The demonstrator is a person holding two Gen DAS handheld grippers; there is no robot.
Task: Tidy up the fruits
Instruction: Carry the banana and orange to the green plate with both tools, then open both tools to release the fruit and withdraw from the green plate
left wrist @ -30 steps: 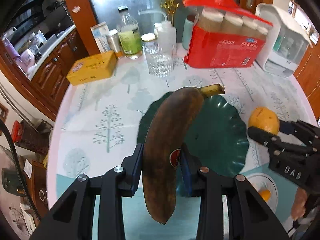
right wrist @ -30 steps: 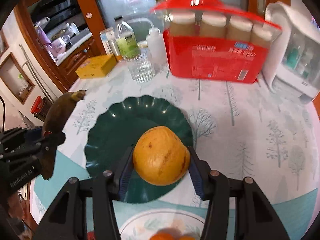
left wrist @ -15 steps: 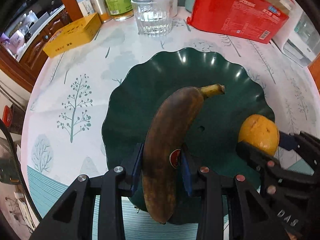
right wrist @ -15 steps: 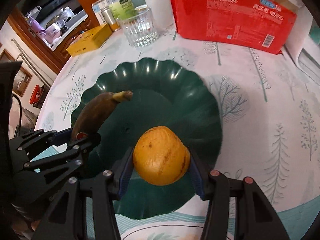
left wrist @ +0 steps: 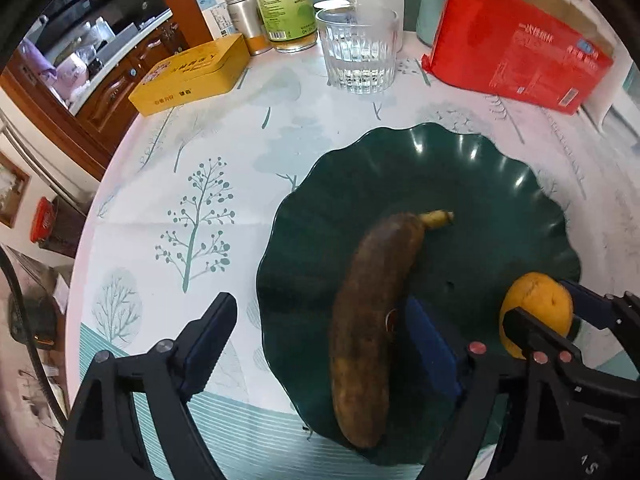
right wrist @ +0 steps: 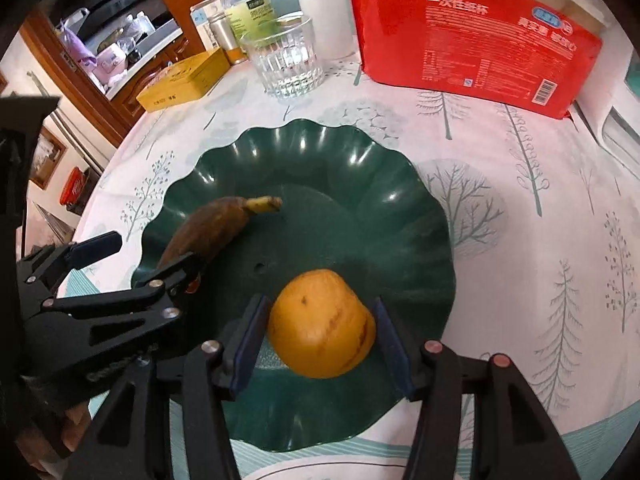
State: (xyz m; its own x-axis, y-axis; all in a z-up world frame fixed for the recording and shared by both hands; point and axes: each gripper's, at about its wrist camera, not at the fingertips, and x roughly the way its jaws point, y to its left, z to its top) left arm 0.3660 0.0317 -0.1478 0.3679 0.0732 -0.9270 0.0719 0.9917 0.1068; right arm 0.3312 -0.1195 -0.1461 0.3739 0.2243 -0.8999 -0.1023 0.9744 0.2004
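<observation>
A brown, overripe banana (left wrist: 372,320) lies on the dark green scalloped plate (left wrist: 400,140), stem pointing away from me. My left gripper (left wrist: 318,336) straddles it with jaws opening wide, and neither pad presses on it. An orange fruit (right wrist: 320,324) sits on the near part of the plate (right wrist: 300,132) between the fingers of my right gripper (right wrist: 320,336). Those jaws are opening, with the pads just off its sides. In the right wrist view the banana (right wrist: 208,228) and left gripper (right wrist: 140,256) are at the left. The left wrist view shows the orange (left wrist: 536,312) at the right.
Behind the plate stand a ribbed glass (left wrist: 360,56), a yellow box (left wrist: 192,76), a green-labelled bottle (left wrist: 286,4) and a large red package (left wrist: 516,52). The round table's edge curves along the left, with a wooden cabinet beyond.
Both grippers sank over the plate. The left jaws sprang wide and let go of the banana, which now lies on the plate. The right jaws widened slightly around the orange.
</observation>
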